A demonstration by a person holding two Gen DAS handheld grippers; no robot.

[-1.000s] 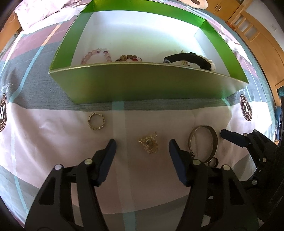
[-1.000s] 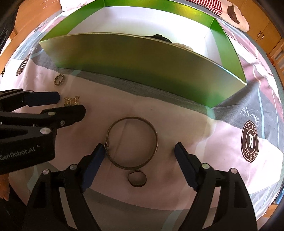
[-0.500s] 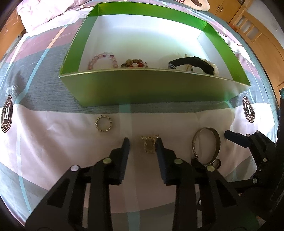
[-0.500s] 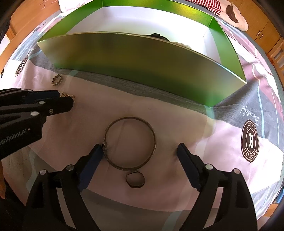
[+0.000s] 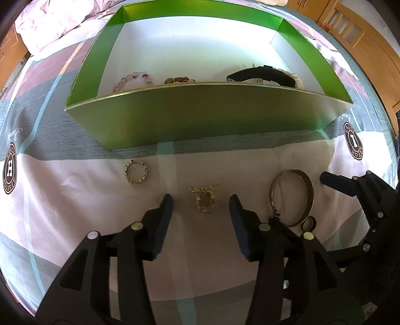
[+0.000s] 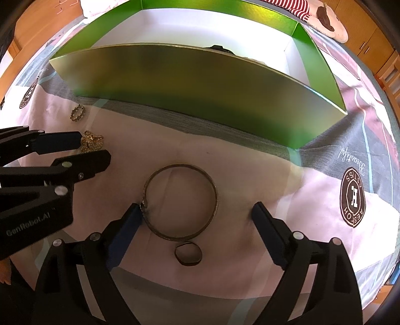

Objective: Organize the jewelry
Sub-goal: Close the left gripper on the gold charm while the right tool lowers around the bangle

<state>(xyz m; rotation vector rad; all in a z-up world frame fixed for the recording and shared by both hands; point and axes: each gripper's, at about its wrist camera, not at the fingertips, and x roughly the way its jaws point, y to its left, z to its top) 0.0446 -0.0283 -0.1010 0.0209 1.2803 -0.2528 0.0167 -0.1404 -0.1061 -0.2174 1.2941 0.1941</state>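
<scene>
Bedsheet [image 5: 75, 200] covers bed: pink, grey and mauve blocks, thin teal stripes. Round brown badge prints [image 6: 353, 198] with white letter on sheet, cursive script just beside one. Rumpled pink pillow [image 5: 50, 27] at far left corner. Wooden cupboards [image 5: 362, 37] beyond bed. Striped red-white fabric [image 6: 295, 6] and plush toy [image 6: 330, 23] past far edge.

A bedsheet [image 5: 75, 200] covers the whole working surface, patterned in pale pink, grey and mauve blocks with thin teal lines. Round brown badge logos [image 6: 353, 197] are printed on it at the left and right, one with cursive lettering beside it. At the far left a crumpled pink pillow or duvet [image 5: 50, 22] lies bunched up. Wooden cabinet doors [image 5: 350, 27] stand at the far right. A plush toy with a red-striped part [image 6: 322, 15] lies at the far right edge. Bright daylight falls across everything.
</scene>
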